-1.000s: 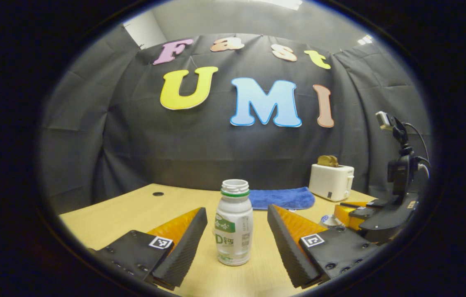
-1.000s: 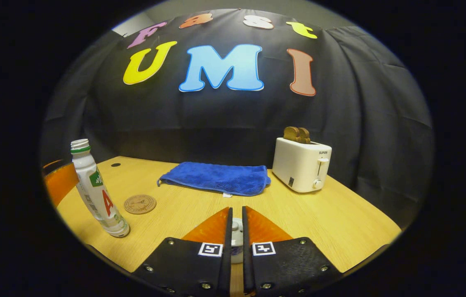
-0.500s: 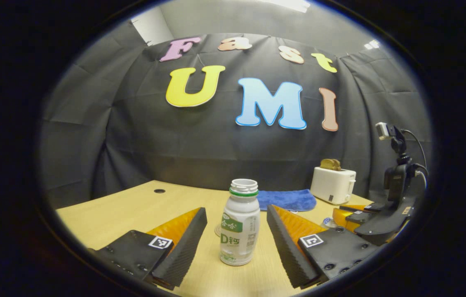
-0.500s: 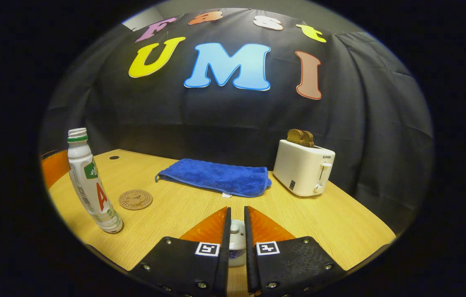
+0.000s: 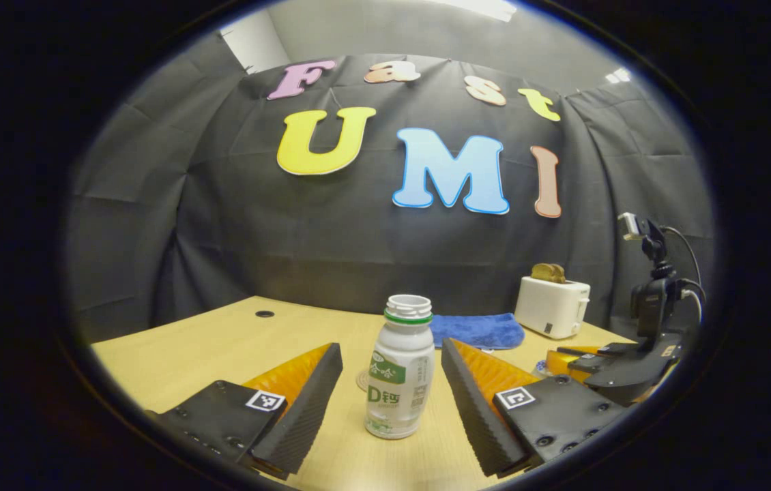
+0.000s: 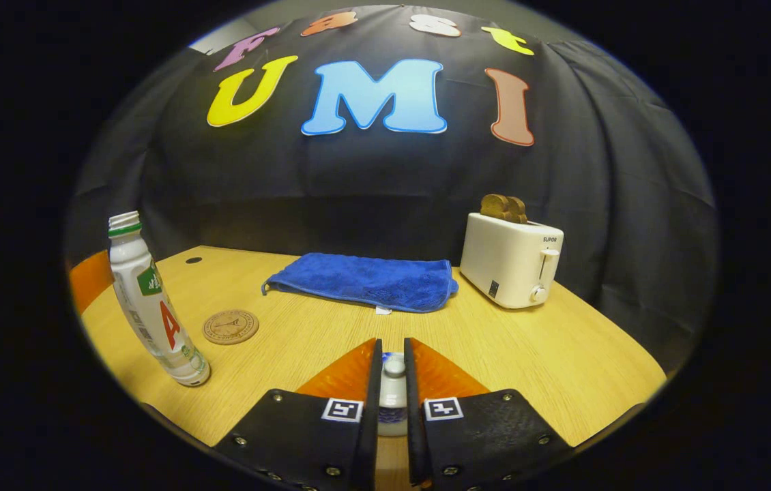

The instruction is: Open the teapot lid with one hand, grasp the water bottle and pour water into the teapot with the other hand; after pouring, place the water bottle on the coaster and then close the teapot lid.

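A white, uncapped water bottle (image 5: 400, 372) with a green label stands on the table between the fingers of my left gripper (image 5: 391, 361), which is open and touches it on neither side. The bottle stands nearer the right finger. The round brown coaster (image 5: 361, 380) peeks out just behind it. In the right gripper view, my right gripper (image 6: 392, 372) is shut on the knob of the white teapot lid (image 6: 393, 399); the pot below is hidden. The bottle (image 6: 151, 307) and coaster (image 6: 230, 326) stand to its left. The right gripper (image 5: 614, 361) also shows at the right of the left gripper view.
A folded blue cloth (image 6: 365, 281) lies at the back of the wooden table (image 6: 549, 354). A white toaster (image 6: 510, 260) with toast in it stands at the back right. A small dark hole (image 6: 192, 260) marks the table's far left corner.
The left gripper view has shifted a little, so the bottle now sits closer to the right finger. The right gripper stays shut on the lid knob, with a small change in its view angle.
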Demonstrator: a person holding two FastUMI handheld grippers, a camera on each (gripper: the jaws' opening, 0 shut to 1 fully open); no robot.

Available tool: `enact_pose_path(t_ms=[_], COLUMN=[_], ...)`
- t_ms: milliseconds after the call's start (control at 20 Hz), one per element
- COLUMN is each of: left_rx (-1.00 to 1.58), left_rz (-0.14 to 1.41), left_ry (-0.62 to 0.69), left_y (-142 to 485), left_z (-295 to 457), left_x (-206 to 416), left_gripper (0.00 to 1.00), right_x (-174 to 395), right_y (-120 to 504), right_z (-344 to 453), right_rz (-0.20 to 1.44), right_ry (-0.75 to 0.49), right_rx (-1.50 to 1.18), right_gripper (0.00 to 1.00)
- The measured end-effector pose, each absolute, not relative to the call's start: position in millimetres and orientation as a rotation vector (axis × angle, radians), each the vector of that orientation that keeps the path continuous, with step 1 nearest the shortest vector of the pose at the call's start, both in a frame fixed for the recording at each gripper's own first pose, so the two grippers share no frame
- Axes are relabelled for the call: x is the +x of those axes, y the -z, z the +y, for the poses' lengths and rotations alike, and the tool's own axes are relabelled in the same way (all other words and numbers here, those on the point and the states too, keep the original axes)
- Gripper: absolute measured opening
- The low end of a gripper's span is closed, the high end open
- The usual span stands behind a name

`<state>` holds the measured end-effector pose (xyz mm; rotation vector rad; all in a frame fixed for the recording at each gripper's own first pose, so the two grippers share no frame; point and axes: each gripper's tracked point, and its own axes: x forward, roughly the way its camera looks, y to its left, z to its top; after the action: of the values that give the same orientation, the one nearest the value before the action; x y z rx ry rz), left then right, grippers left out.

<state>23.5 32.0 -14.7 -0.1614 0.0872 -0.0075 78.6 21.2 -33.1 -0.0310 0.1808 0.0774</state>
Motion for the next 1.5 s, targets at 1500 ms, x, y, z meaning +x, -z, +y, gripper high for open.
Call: enact_pose_path(t_ms=[1500], left_rx=[-0.021], left_rz=[0.268], left_ry=[0.048], left_y=[82.1], left_z=[6.3], left_x=[69.8], left_gripper=[1.0], right_x=[68.9], right_y=[-19.7], right_z=[-24.0], right_rz=[0.029], right_ry=[-0.137], right_rx=[0.1], right_gripper=[0.07])
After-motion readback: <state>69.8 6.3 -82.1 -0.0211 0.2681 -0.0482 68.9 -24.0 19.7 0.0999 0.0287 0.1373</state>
